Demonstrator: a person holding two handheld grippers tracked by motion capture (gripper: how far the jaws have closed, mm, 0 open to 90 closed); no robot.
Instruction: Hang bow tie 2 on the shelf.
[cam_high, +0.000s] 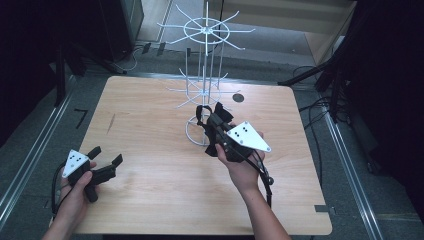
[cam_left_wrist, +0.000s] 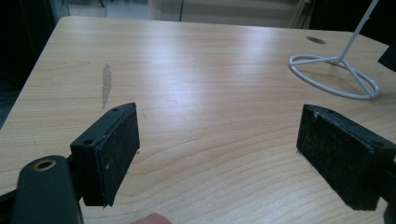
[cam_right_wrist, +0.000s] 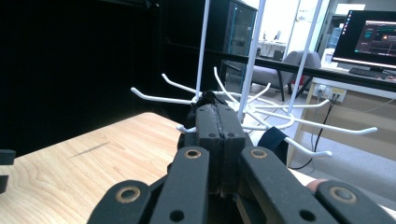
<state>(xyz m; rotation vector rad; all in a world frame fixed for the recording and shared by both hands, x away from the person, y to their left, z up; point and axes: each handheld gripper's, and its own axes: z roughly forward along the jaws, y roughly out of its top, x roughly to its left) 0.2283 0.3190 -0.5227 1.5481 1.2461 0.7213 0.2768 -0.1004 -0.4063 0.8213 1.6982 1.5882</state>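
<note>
One wooden desk (cam_high: 150, 150) carries a white wire rack (cam_high: 205, 90) standing toward its far side. Held up against the rack's lower hooks, the right gripper (cam_right_wrist: 217, 122) has its jaws clenched on a black strap (cam_right_wrist: 272, 139); a snag on a hook could tip the light rack, I judge. Well left of the rack, the left gripper (cam_left_wrist: 217, 154) hangs released, holding nothing.
</note>
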